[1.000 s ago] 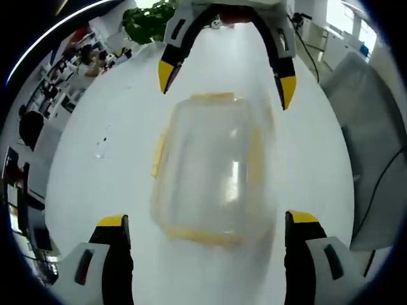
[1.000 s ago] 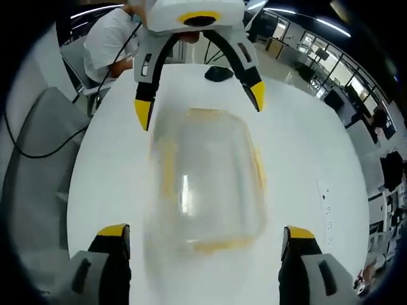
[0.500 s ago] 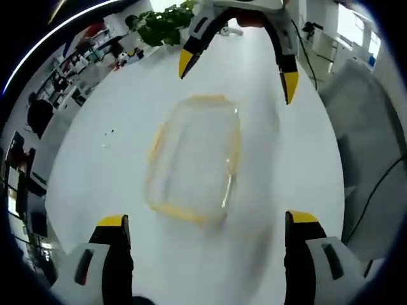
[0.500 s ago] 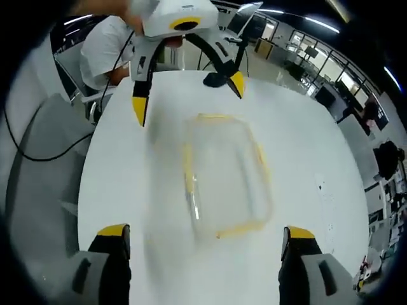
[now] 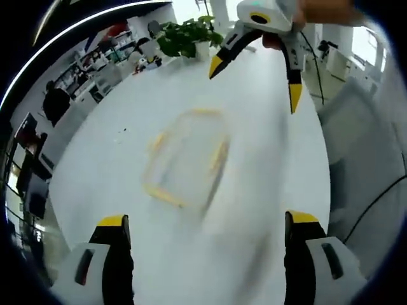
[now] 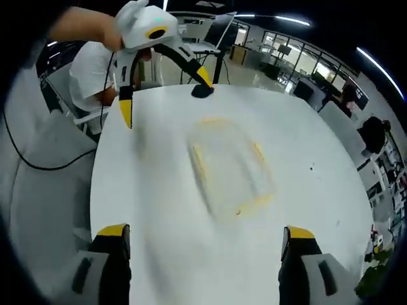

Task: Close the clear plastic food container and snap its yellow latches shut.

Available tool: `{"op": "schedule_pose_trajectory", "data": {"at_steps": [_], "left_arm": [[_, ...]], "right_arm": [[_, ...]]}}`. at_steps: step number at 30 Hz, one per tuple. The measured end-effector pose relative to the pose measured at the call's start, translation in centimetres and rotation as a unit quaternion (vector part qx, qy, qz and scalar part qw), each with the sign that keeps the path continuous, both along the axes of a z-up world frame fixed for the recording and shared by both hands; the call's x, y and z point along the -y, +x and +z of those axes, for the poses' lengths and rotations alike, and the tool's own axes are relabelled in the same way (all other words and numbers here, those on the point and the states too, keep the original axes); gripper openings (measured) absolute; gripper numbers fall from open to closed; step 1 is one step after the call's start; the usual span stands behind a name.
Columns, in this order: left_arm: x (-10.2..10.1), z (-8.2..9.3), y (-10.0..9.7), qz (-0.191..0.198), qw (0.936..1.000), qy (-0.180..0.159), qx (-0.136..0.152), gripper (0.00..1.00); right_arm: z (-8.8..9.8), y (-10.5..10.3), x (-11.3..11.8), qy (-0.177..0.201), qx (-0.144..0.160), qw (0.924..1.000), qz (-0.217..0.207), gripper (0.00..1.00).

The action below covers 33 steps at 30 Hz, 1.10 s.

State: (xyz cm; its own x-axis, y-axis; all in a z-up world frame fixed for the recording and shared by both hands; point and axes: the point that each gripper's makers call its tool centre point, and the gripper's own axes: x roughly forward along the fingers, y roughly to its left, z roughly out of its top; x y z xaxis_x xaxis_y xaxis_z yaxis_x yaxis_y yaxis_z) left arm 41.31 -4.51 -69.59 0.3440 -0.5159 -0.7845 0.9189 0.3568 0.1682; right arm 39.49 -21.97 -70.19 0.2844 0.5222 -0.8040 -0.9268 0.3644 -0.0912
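Two hand-held grippers are hanging above a broad white worktop (image 5: 114,159), each facing the other across it. In the left gripper view, the left hand-held gripper (image 5: 206,219) is holding its jaws spread wide with nothing between them, and the right hand-held gripper (image 5: 254,82) is showing at the far side, likewise spread and empty. Between them the clear plastic food container (image 5: 184,159) is lying flat on the worktop, well apart from both, blurred by camera motion; its yellow latches (image 5: 219,155) are reading as streaks along the rim, so whether they are snapped down is not something I can tell. In the right gripper view it is sitting mid-worktop (image 6: 232,168), with a small dark object (image 6: 202,91) beyond it. To do the step well, I judge both hands need steadying first, then lowering squarely over opposite edges, pressing the lid level before pushing each latch down in turn
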Motion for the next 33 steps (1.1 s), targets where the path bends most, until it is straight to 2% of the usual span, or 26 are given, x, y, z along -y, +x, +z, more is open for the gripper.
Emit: {"op": "schedule_pose_trajectory", "data": {"at_steps": [7, 12, 16, 24, 25, 29, 33], "left_arm": [[-0.6, 1.0, -2.2, 0.045, 0.9979, -0.047, 0.003, 0.98], [-1.7, 1.7, -3.8, 0.066, 0.9958, -0.063, 0.007, 0.98], [-3.0, 2.1, -5.4, 0.087, 0.9934, -0.074, 0.016, 0.98], [-4.3, 2.0, -8.7, 0.107, 0.9906, -0.083, 0.019, 0.98], [-4.4, 2.2, -9.1, 0.113, 0.9894, -0.088, 0.023, 0.98], [-4.5, 2.8, -10.2, 0.138, 0.9834, -0.116, 0.022, 0.98], [-5.1, 3.3, -11.4, 0.165, 0.9758, -0.142, 0.018, 0.97]], "right_arm": [[1.5, -2.4, 0.1, 0.045, 0.020, 0.9985, -0.024, 0.99], [2.5, -3.7, 1.2, 0.070, 0.037, 0.9949, -0.063, 0.99], [2.4, -4.9, 2.3, 0.079, 0.033, 0.9929, -0.082, 0.99], [3.3, -7.2, 4.3, 0.100, 0.057, 0.9858, -0.122, 0.99], [3.8, -7.3, 4.5, 0.115, 0.065, 0.9815, -0.139, 0.99], [4.3, -8.6, 5.1, 0.131, 0.069, 0.9761, -0.160, 0.99], [3.9, -10.3, 5.4, 0.131, 0.070, 0.9749, -0.166, 0.99]]}}
